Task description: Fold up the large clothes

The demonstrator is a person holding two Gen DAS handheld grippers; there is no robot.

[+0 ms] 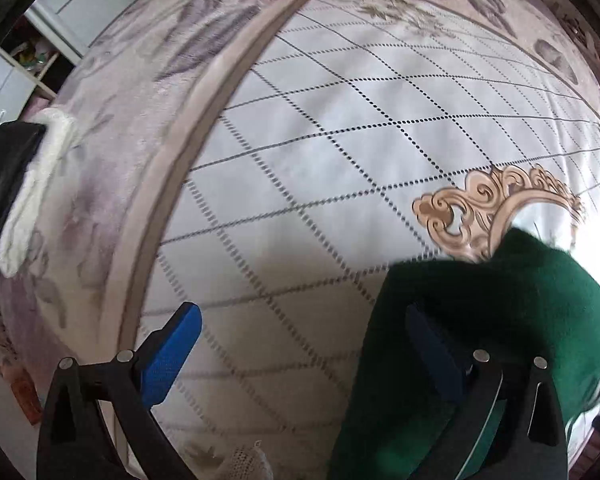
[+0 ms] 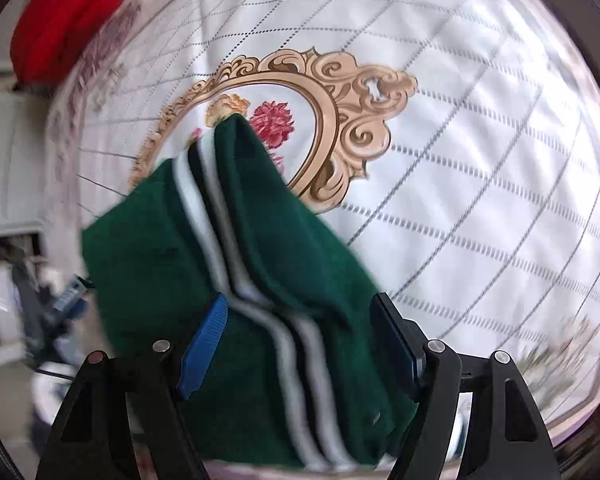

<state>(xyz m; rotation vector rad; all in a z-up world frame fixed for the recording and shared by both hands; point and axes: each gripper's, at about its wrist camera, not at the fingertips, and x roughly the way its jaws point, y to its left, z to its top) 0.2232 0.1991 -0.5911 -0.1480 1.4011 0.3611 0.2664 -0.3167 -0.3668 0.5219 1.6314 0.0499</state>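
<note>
A dark green knit garment (image 2: 260, 264) with white and black stripes lies bunched on the bedspread (image 2: 480, 152). In the right wrist view my right gripper (image 2: 300, 344) is open, its blue fingers (image 2: 204, 344) spread on either side of the striped part, with cloth lying between them. In the left wrist view the same green garment (image 1: 480, 320) fills the lower right and drapes around the right finger. My left gripper (image 1: 304, 352) is open, with its left blue finger (image 1: 172, 356) over bare bedspread.
The bed carries a white quilted cover (image 1: 340, 140) with a dotted grid and a gold ornate medallion (image 2: 340, 92). A red garment (image 2: 72, 12) lies at the far corner. A black and white item (image 1: 20, 184) sits at the bed's left edge, near shelves (image 1: 32, 64).
</note>
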